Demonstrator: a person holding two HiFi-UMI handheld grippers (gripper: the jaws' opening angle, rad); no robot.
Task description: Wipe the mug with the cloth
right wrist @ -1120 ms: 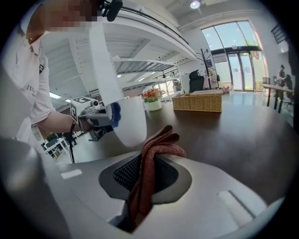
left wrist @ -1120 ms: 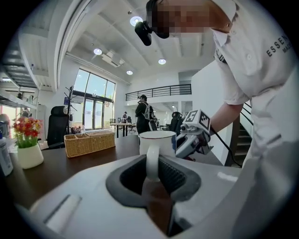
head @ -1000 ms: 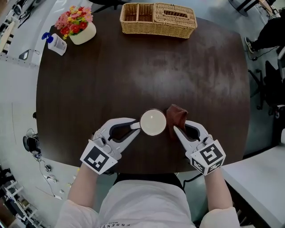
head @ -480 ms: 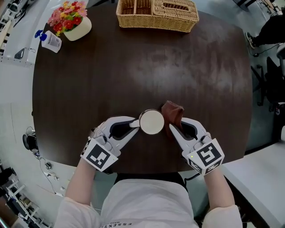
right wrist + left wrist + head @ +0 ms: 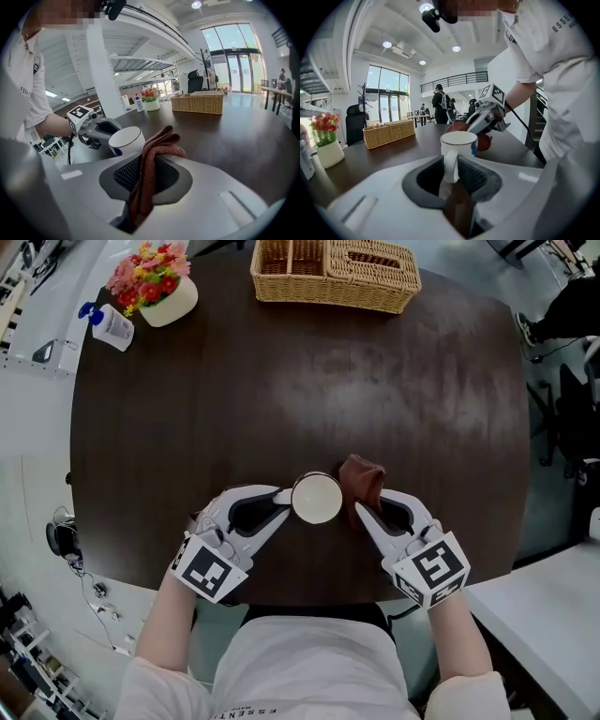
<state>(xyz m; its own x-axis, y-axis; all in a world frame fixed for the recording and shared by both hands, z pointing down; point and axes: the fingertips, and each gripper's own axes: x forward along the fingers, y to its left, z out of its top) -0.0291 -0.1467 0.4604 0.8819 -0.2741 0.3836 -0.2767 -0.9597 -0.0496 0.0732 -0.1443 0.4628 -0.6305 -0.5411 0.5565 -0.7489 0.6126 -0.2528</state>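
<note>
A white mug (image 5: 316, 498) is held upright over the near part of the dark round table (image 5: 187, 427). My left gripper (image 5: 279, 502) is shut on the mug's handle (image 5: 451, 161), as the left gripper view shows. A rust-brown cloth (image 5: 361, 482) is bunched against the mug's right side. My right gripper (image 5: 357, 510) is shut on that cloth (image 5: 150, 164), whose folds stick out past the jaws. In the right gripper view the mug (image 5: 126, 140) stands just left of the cloth.
A wicker basket (image 5: 334, 275) sits at the table's far edge. A white pot of flowers (image 5: 156, 289) and a small bottle (image 5: 111, 326) stand at the far left. Beyond the table's right edge lie a floor and a black chair (image 5: 572, 418).
Mug, cloth and both grippers have stayed together, shifting only slightly in the picture as the head camera moved.
</note>
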